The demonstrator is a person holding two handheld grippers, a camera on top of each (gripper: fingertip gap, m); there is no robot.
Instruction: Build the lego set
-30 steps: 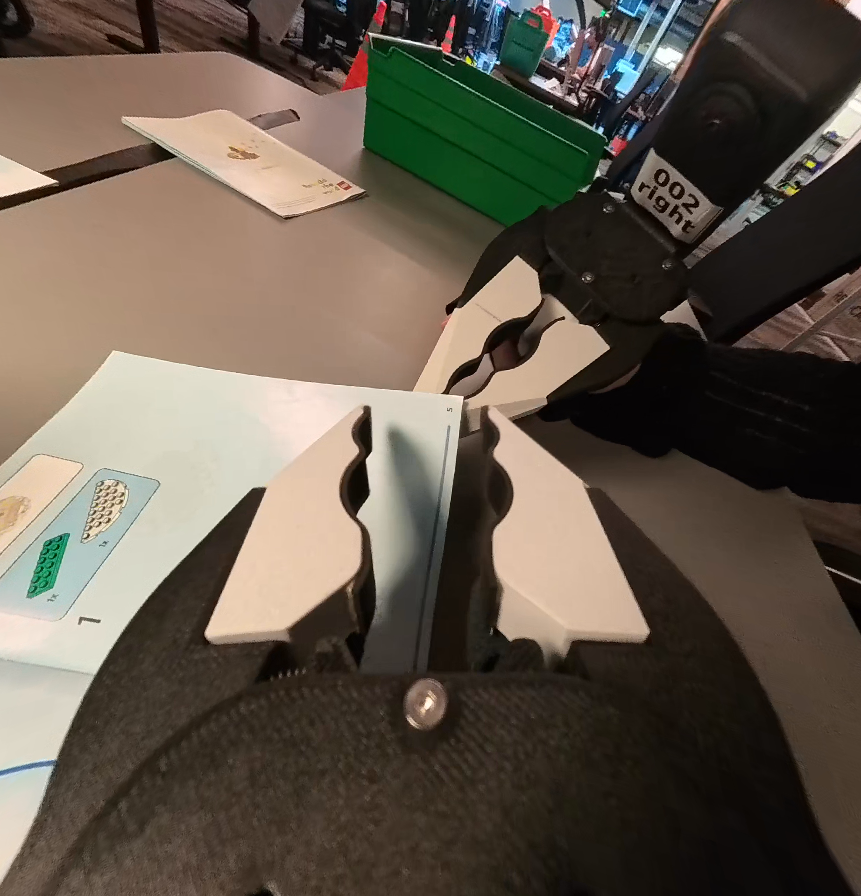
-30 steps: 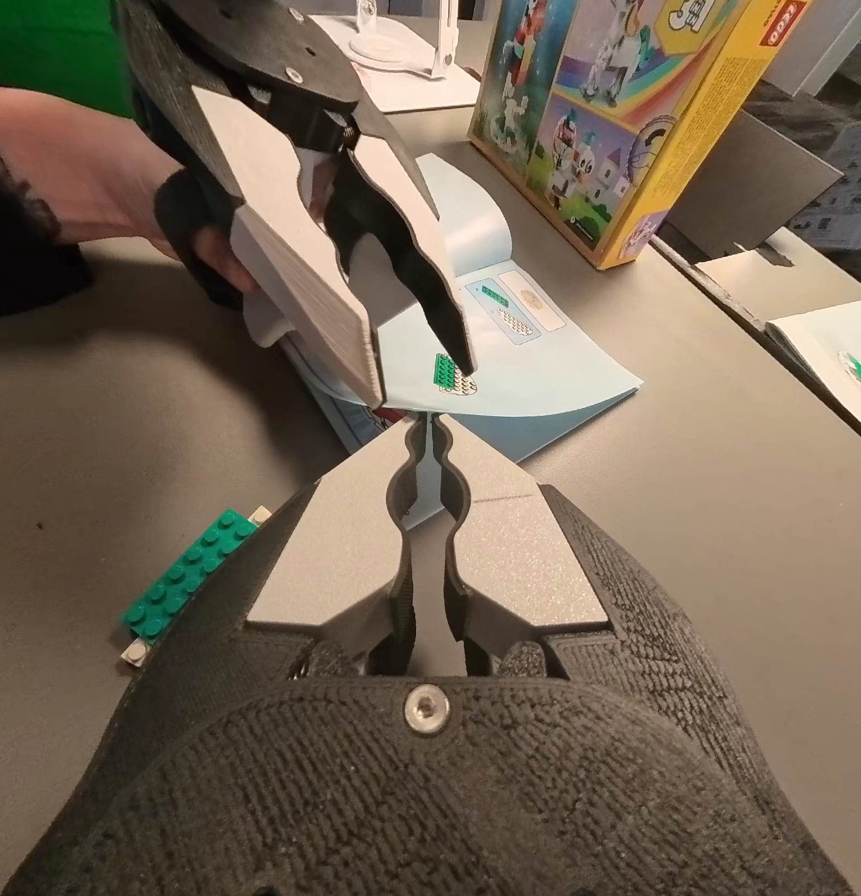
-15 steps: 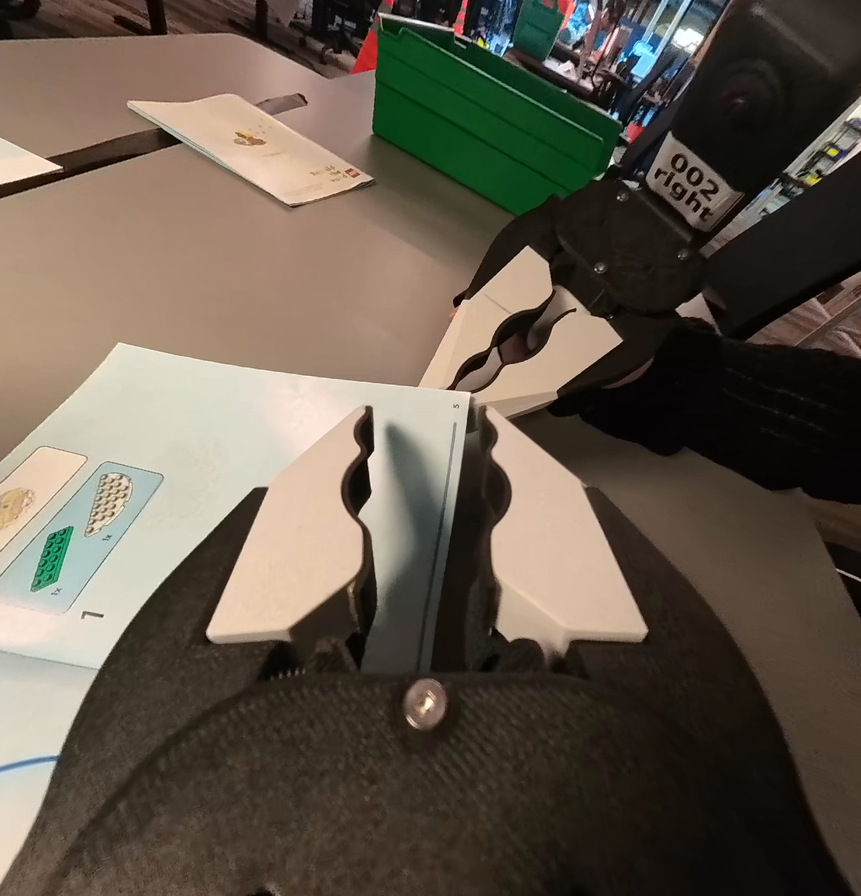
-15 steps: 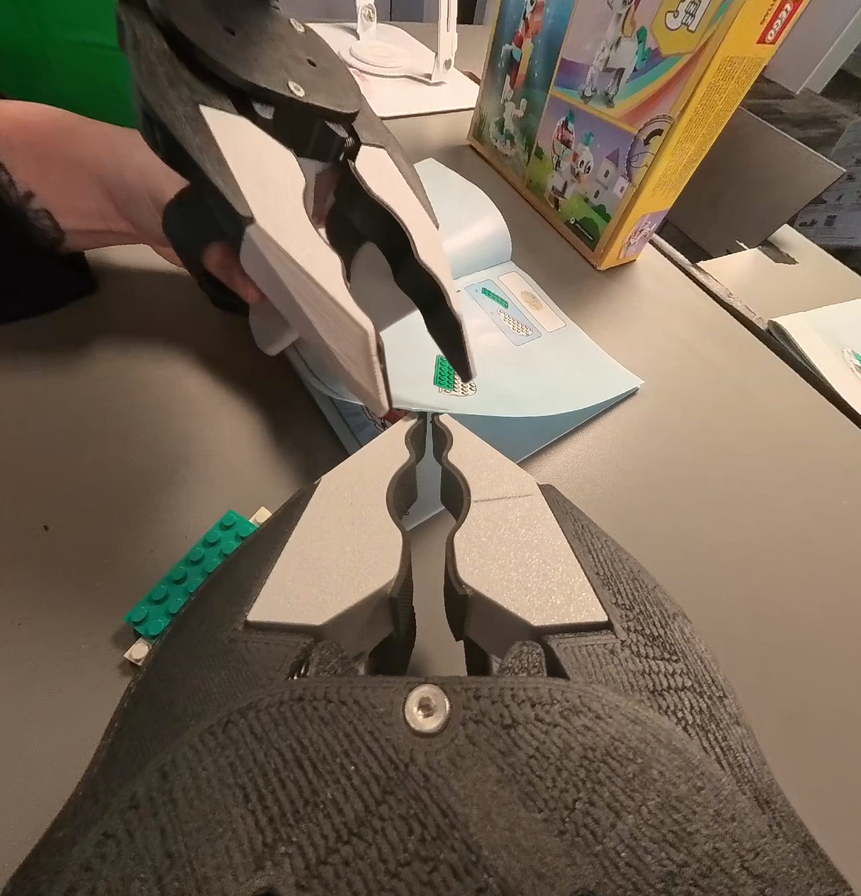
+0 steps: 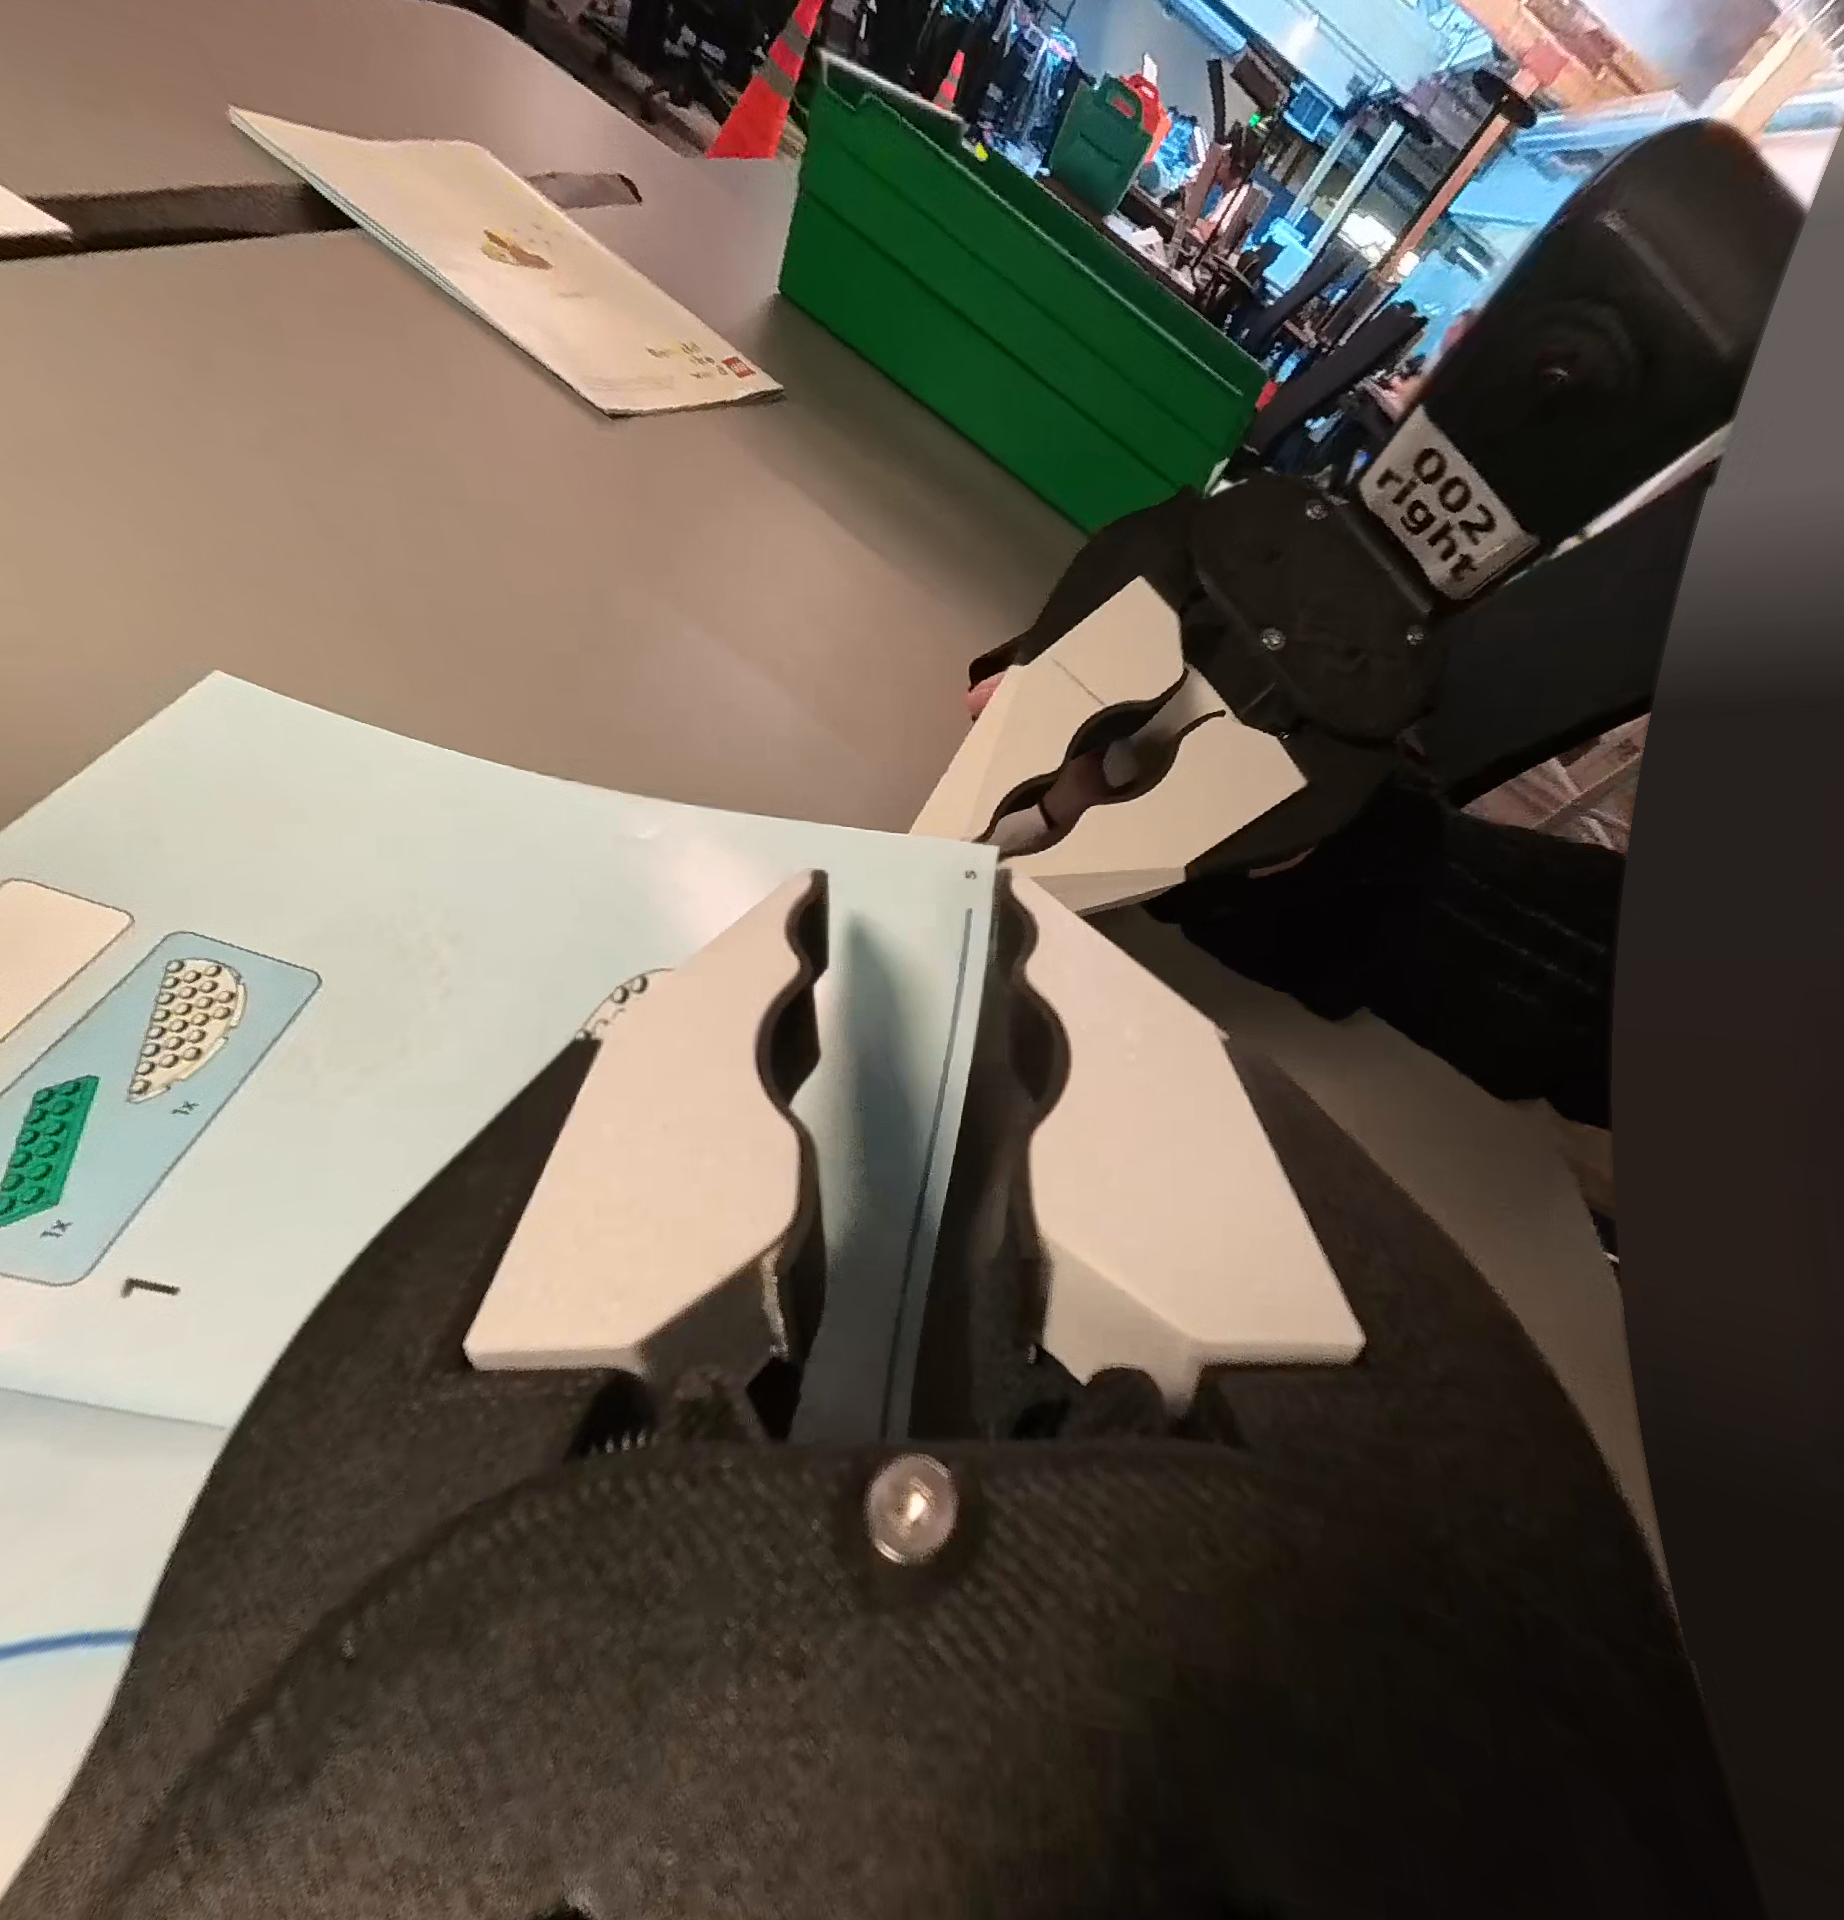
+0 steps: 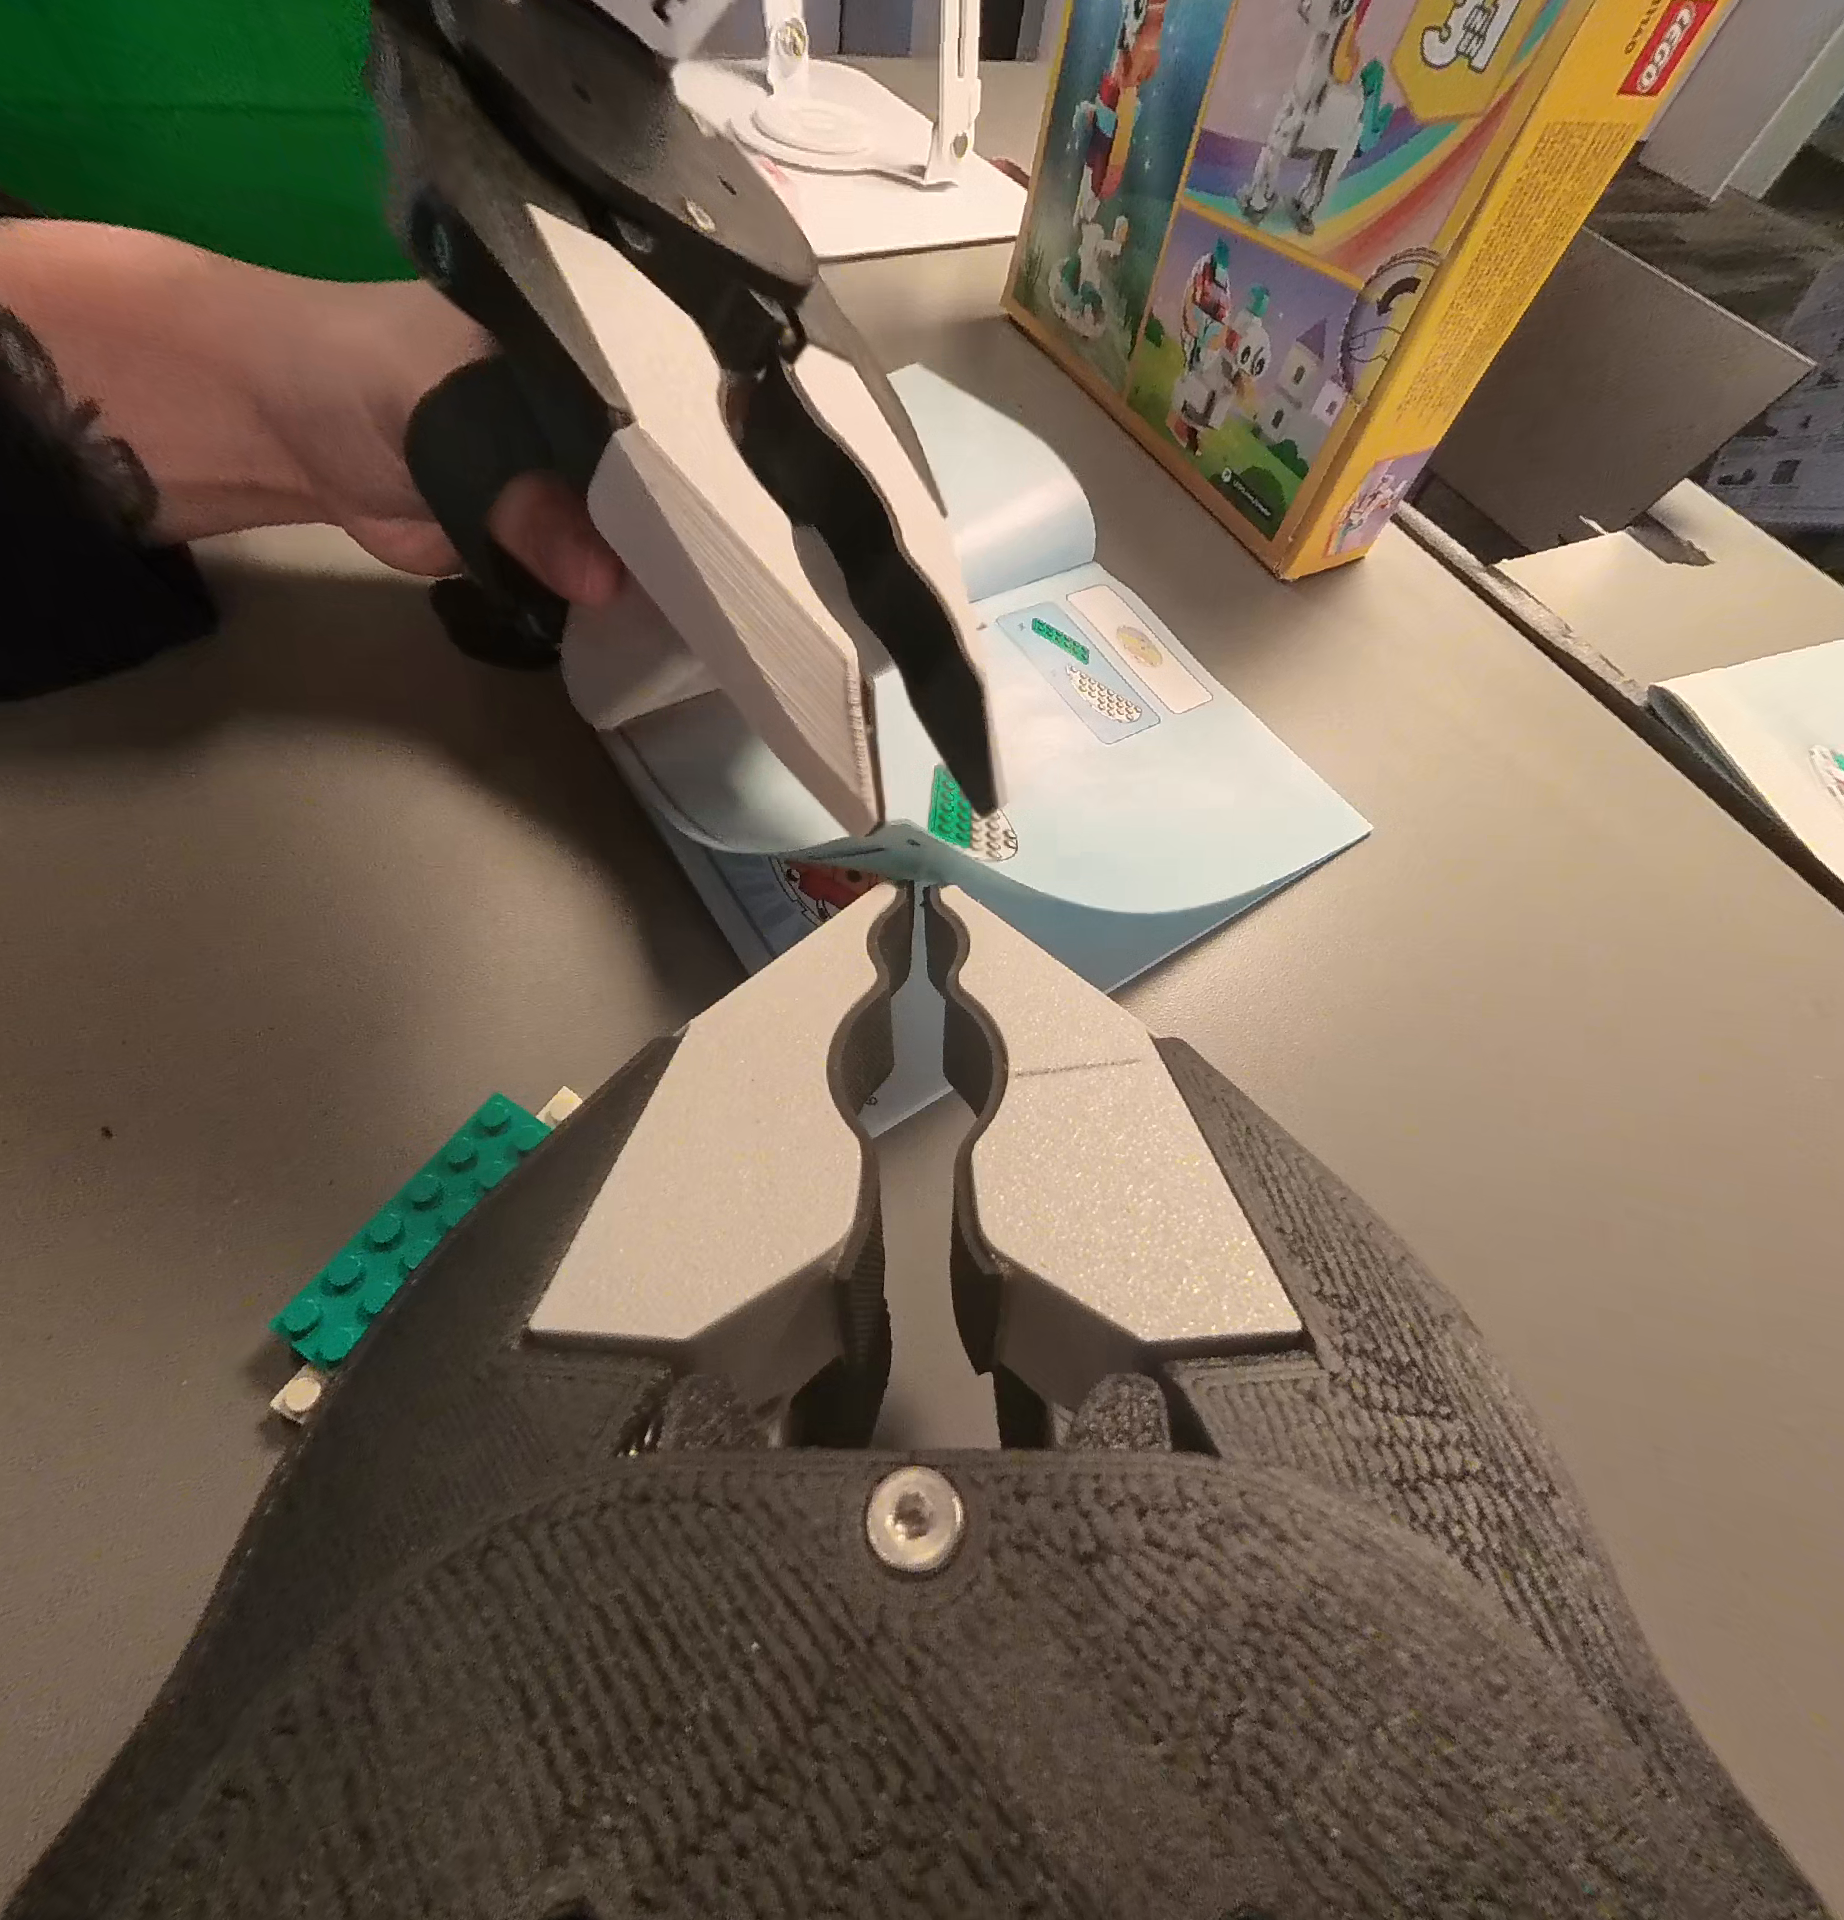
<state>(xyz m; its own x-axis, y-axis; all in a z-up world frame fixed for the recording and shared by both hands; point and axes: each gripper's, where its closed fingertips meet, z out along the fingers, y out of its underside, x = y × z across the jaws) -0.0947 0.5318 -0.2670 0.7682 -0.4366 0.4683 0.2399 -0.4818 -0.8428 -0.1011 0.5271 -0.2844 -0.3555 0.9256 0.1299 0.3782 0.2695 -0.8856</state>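
Observation:
The open instruction booklet [image 6: 1157, 831] lies on the grey table [image 6: 1520, 1039]. Its top page [image 5: 482, 883] is curled up at the near corner. My right gripper [image 6: 916, 902] is shut on that page corner; it also shows in the left wrist view [image 5: 985, 831]. My left gripper [image 5: 907, 894] is open, with the page's edge running between its fingers. In the right wrist view it [image 6: 923, 805] hangs tip-down over the lifted corner. A green lego plate [image 6: 409, 1236] lies on a white piece left of my right gripper.
The lego box [image 6: 1313, 260] stands behind the booklet. A green bin [image 5: 1001, 312] and a second booklet [image 5: 502, 249] lie farther back. Another open booklet [image 6: 1780, 748] lies across a table seam at the right. A white stand [image 6: 866, 135] is at the back. The grippers are tip to tip, or close to it.
The page corner has risen off the booklet and curls upward. My left gripper's fingers have narrowed around the page edge. The right gripper has stayed at the corner.

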